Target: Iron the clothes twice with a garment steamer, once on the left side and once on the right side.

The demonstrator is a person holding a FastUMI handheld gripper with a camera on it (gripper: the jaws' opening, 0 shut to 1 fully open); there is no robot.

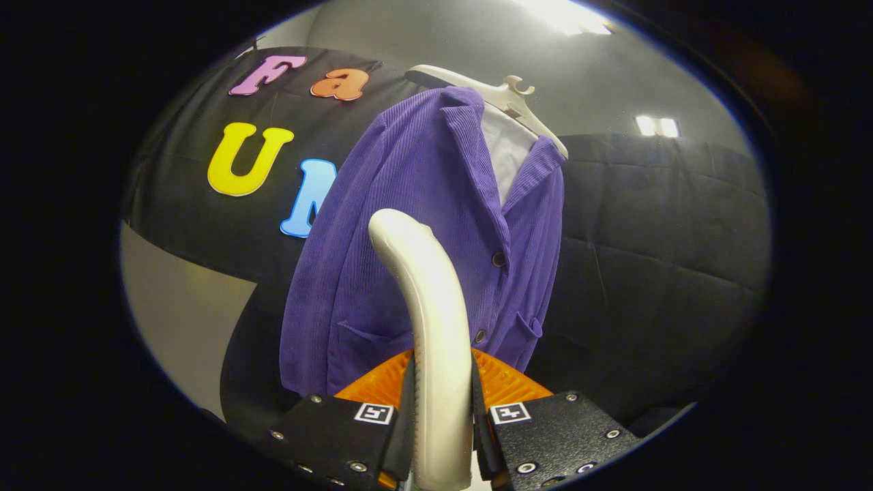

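Steamer handle (426, 300) is standing up between the two fingers of the gripper (442, 423), a pale curved stem rising from them and bending over toward the purple jacket (423, 225) just beyond it. That corduroy jacket is hanging on a white hanger (508, 95) against the black cloth wall (668, 232), its two front patch pockets lying flat, and I cannot tell whether anything is sitting in them. A white lining or shirt (508, 153) is showing inside the open collar. The steamer's head is curving away from me, so its face is hiding from sight, and the stem's lower end is disappearing beneath the fingers. Both fingers are pressing on the handle from either side, closed narrowly around it.
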